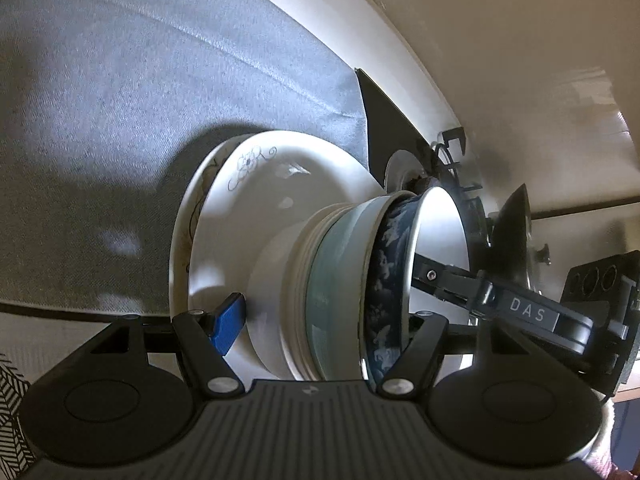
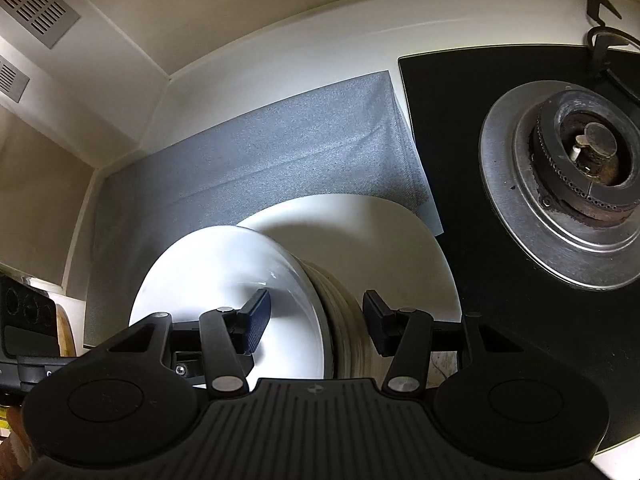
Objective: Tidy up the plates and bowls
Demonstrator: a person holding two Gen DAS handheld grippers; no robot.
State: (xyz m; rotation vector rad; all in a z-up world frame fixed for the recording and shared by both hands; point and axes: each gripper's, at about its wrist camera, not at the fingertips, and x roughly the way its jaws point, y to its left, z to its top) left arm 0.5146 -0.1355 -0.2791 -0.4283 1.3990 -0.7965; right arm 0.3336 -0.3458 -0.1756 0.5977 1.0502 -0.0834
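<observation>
A stack of nested bowls (image 1: 340, 288) sits on white plates (image 1: 256, 200) with a drawn flower, on a grey cloth (image 1: 120, 100). The top bowl is blue-patterned outside and white inside (image 1: 440, 240). My left gripper (image 1: 320, 320) is open, its jaws straddling the whole bowl stack; its blue pad (image 1: 229, 322) is beside the lowest bowl. My right gripper (image 2: 316, 320) is open around the top bowl's rim (image 2: 312, 280), one pad (image 2: 258, 320) inside the white bowl (image 2: 224, 280), the other (image 2: 374, 320) outside the stack. The right gripper also shows in the left wrist view (image 1: 460, 280).
A black gas stove (image 2: 500, 240) with a metal burner (image 2: 580, 160) lies right of the cloth. The white counter meets walls behind and at the left (image 2: 120, 80). A vent grille (image 2: 36, 4) is on the upper left wall.
</observation>
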